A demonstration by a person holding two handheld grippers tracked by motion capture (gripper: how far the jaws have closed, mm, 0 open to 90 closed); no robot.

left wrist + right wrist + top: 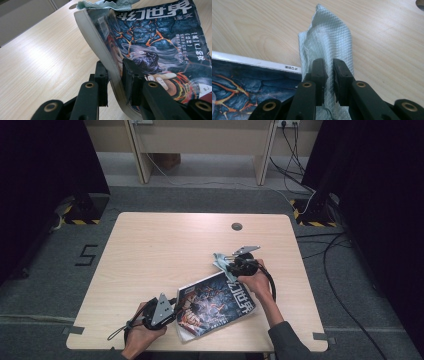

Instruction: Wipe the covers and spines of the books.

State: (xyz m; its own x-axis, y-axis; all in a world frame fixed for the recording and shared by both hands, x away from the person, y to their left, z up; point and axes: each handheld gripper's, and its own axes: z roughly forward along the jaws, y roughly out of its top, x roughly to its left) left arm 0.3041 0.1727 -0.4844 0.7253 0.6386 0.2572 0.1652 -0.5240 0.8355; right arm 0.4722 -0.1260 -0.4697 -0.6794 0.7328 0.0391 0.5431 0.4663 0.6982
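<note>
The right gripper was clamped on a cloth at the far edge of the magazine, while the left gripper pinched its near edge and held it steady on the table, so the wiping seemed barely started.

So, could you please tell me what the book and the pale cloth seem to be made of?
Book: looks like a paperback with a glossy printed paper cover; light glints on it, it bends, and its edges are worn.
Cloth: probably a thin non-woven wipe or paper towel, matte, with an embossed diamond grid and soft folds.
</note>
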